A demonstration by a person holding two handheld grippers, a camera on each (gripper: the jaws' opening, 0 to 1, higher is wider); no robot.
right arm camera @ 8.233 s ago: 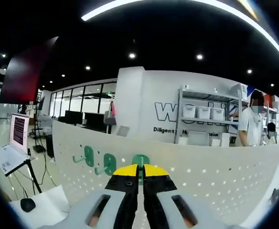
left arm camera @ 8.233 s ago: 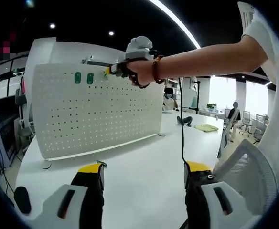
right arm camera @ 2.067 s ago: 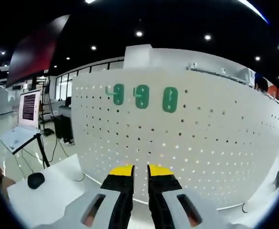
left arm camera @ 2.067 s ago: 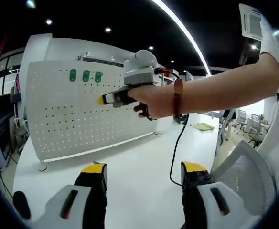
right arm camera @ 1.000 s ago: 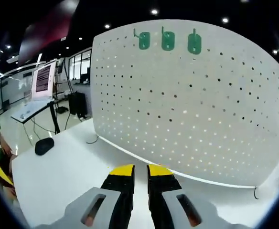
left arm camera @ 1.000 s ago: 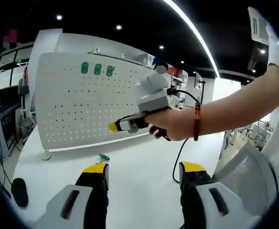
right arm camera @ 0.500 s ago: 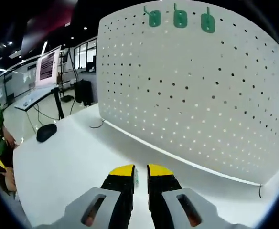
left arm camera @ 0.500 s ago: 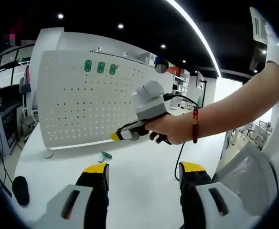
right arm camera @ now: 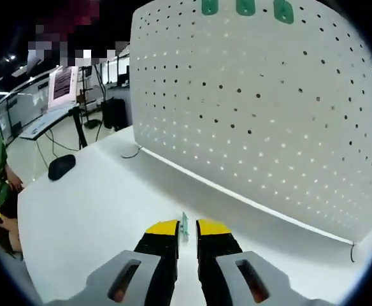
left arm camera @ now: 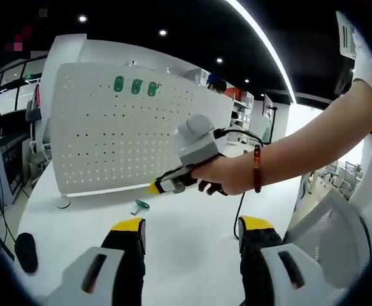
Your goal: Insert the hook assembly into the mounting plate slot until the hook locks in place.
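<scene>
Jaws of the right gripper (right arm camera: 186, 231) nearly closed and empty, aimed down at the loose green hook (right arm camera: 184, 226) lying on the desk (right arm camera: 97, 204) just ahead, left gripper (left arm camera: 189, 228) wide apart, empty, farther back, pegboard (right arm camera: 269, 115) beyond.

no readable text, labels or numbers anywhere.

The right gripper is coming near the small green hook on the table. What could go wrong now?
1. The right gripper has its jaws almost closed; it may push the loose green hook across the white table rather than grasp it.
2. The hook lies flat and thin, so a grip could slip.
3. Three mounted hooks already sit on the pegboard, crowding the next insertion.
</scene>
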